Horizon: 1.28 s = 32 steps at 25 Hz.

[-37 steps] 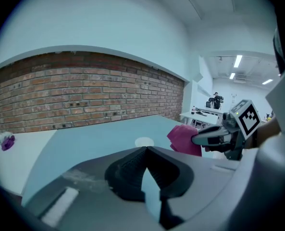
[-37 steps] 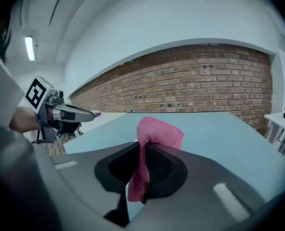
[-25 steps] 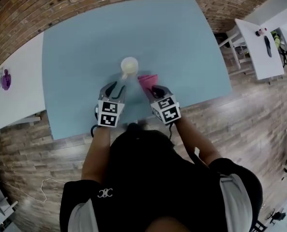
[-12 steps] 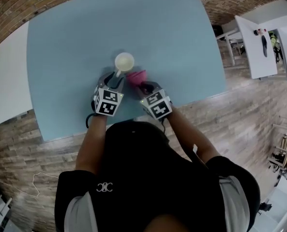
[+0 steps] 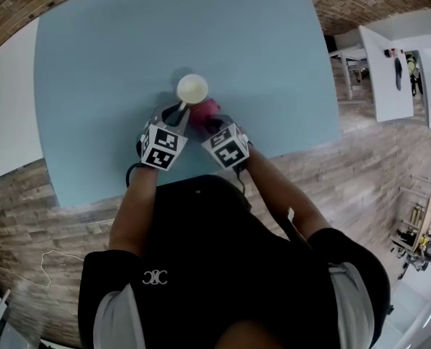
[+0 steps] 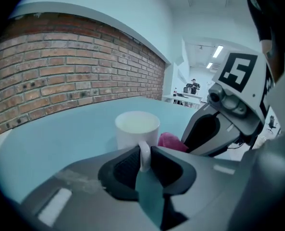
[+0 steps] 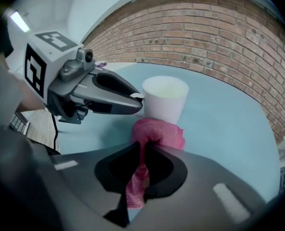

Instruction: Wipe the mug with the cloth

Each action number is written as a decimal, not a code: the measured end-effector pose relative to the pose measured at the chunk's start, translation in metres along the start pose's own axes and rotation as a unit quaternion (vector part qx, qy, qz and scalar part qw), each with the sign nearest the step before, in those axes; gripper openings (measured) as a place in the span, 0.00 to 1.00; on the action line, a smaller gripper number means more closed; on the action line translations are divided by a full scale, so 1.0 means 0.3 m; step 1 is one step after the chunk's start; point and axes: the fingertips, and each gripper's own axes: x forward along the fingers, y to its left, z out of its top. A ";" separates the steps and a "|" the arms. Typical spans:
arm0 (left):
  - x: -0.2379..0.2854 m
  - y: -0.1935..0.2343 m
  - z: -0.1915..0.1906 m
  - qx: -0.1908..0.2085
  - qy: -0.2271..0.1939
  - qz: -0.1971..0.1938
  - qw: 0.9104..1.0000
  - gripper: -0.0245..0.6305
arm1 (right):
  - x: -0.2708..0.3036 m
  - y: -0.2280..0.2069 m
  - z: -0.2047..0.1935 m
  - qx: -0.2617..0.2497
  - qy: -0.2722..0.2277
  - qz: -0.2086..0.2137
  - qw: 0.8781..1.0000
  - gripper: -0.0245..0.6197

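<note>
White mug (image 5: 192, 88) stands upright on the blue table (image 5: 273, 64), approx centre-front of the top, rim up, w/ pale inside. In the head view its handle (image 6: 144, 154) points to approx 7 o'clock, toward the person.

L gripper (image 5: 174, 116) sits at 7 o'clock of the mug, angled down. Its jaws have just been closing, and they now stand narrow w/ the handle btwn the pads. The pads look pressed on both sides of the handle, so it grips the mug by that handle.

R gripper (image 5: 209, 124) is at 5 o'clock of the mug, tilted steeply down. Its jaws are closed on the pink cloth (image 7: 156, 131): one strip runs back btwn the pads, and the rest bunches in a wad ahead of the tips. The wad rests on the table at 5 o'clock of the mug's base, right up against its lower wall or just beside it; can't tell if they touch.

The 2 grippers sit close, side by side, marker cubes toward the person, tips converging on the mug.

Brick wall (image 7: 219, 28) runs beyond the table at 12 o'clock. A white side table (image 5: 389, 71) stands well apart at 2 o'clock, on a wood floor (image 5: 26, 195).
</note>
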 end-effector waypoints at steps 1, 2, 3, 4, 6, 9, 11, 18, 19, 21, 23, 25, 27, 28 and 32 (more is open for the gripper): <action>0.003 -0.004 -0.011 0.001 0.010 -0.009 1.000 0.13 | 0.008 0.002 0.001 -0.001 0.005 0.001 1.000 0.10; 0.005 -0.010 -0.025 0.004 0.021 -0.017 1.000 0.13 | 0.016 0.004 0.001 -0.001 0.010 0.001 1.000 0.10; 0.006 -0.017 -0.037 0.009 0.029 -0.024 0.999 0.11 | 0.023 0.007 0.000 0.000 0.015 0.001 1.000 0.10; 0.006 -0.025 -0.045 0.014 0.033 -0.031 0.999 0.10 | 0.031 0.009 -0.001 0.003 0.018 0.000 1.000 0.10; 0.006 -0.042 -0.050 0.025 0.039 -0.048 0.998 0.10 | 0.044 0.007 0.006 0.008 0.021 -0.004 1.000 0.10; 0.008 -0.069 -0.057 0.047 0.052 -0.079 0.994 0.10 | 0.043 -0.013 0.039 0.030 0.008 -0.014 0.999 0.10; 0.007 -0.087 -0.063 0.049 0.057 -0.101 0.992 0.10 | 0.026 -0.026 0.067 0.045 -0.008 -0.020 0.999 0.10; -0.006 -0.109 -0.033 0.045 0.045 -0.141 0.988 0.10 | -0.072 0.014 0.174 0.008 -0.059 -0.016 0.998 0.10; -0.010 -0.114 -0.034 0.046 0.046 -0.145 0.987 0.10 | -0.089 0.020 0.181 0.002 -0.065 -0.016 0.998 0.10; -0.017 -0.124 -0.045 0.057 0.051 -0.150 0.986 0.10 | -0.117 0.027 0.188 0.000 -0.074 -0.014 0.997 0.10; -0.022 -0.129 -0.061 0.072 0.059 -0.150 0.984 0.10 | -0.119 0.029 0.183 0.001 -0.073 -0.012 0.997 0.10; -0.027 -0.137 -0.073 0.085 0.065 -0.150 0.983 0.10 | -0.100 0.033 0.165 -0.002 -0.061 -0.013 0.998 0.10; -0.031 -0.149 -0.078 0.093 0.067 -0.152 0.982 0.10 | -0.075 0.041 0.143 -0.003 -0.047 -0.016 0.999 0.10; -0.032 -0.152 -0.078 0.096 0.067 -0.153 0.981 0.10 | -0.063 0.045 0.135 0.000 -0.041 -0.016 0.999 0.10; -0.041 -0.157 -0.086 0.100 0.069 -0.157 0.980 0.10 | -0.021 0.044 0.107 0.016 -0.027 -0.010 0.999 0.10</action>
